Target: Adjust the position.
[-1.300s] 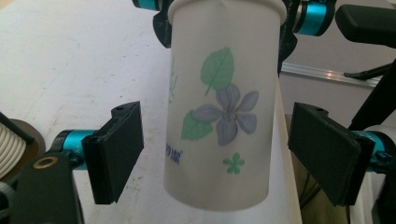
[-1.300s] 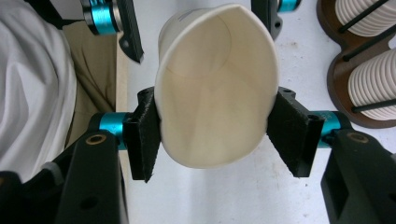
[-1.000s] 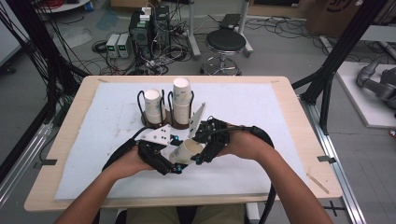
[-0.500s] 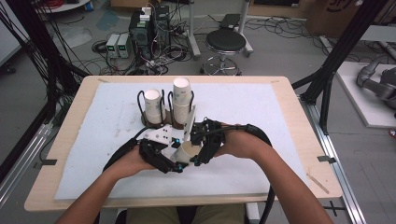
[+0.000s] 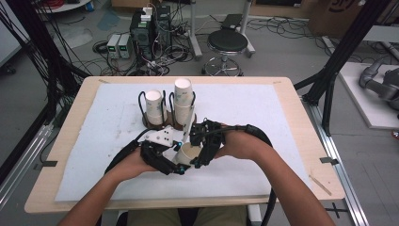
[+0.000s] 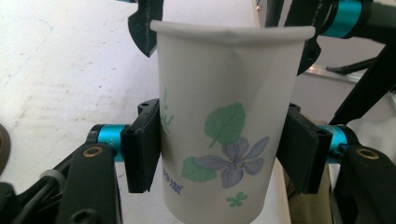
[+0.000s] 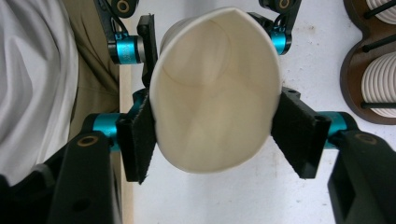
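Both tongs, left (image 6: 219, 154) and right (image 7: 215, 140), are drifting slightly toward the desk's (image 5: 291, 94) near edge, clamping one paper cup (image 5: 189, 154) together, stacking apparently unfinished.

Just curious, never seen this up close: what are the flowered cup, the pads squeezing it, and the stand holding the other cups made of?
The cup looks like thin paper: matte white, printed leaves and a flower, creased where squeezed. The left claw pads seem matte black rubber or foam; I cannot tell which. The stand appears to be a dark wooden base with black wire loops.
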A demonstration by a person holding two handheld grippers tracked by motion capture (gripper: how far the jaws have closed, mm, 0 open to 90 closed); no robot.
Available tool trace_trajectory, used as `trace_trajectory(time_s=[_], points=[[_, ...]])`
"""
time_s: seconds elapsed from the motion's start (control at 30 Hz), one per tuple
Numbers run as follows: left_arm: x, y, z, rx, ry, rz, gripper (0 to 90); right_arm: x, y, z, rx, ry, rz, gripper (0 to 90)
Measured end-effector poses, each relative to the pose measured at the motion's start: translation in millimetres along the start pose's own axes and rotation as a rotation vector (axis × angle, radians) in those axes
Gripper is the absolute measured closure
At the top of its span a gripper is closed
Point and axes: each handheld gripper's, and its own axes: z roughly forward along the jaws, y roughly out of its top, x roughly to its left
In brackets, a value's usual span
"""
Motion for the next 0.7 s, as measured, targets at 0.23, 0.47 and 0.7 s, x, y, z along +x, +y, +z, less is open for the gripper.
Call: trace_trajectory(time_s=[0.23,0.47,0.7], points=[[1.7,-3.0,-3.8,-0.041,0.007,-0.025,33.7,-4.7,-4.0,-5.5,-0.106,0.013,0.047,26.1],[5.5,-17.3,-9.3,-0.107,0.036,-0.077,32.7,-10.0,-29.6,-12.7,-0.34,-0.007,0.129,21.8],[8.3,-34.2,-15.7,-0.183,0.092,-0.108,32.4,-6.5,-61.9,-8.9,-0.505,-0.024,0.198,21.7]])
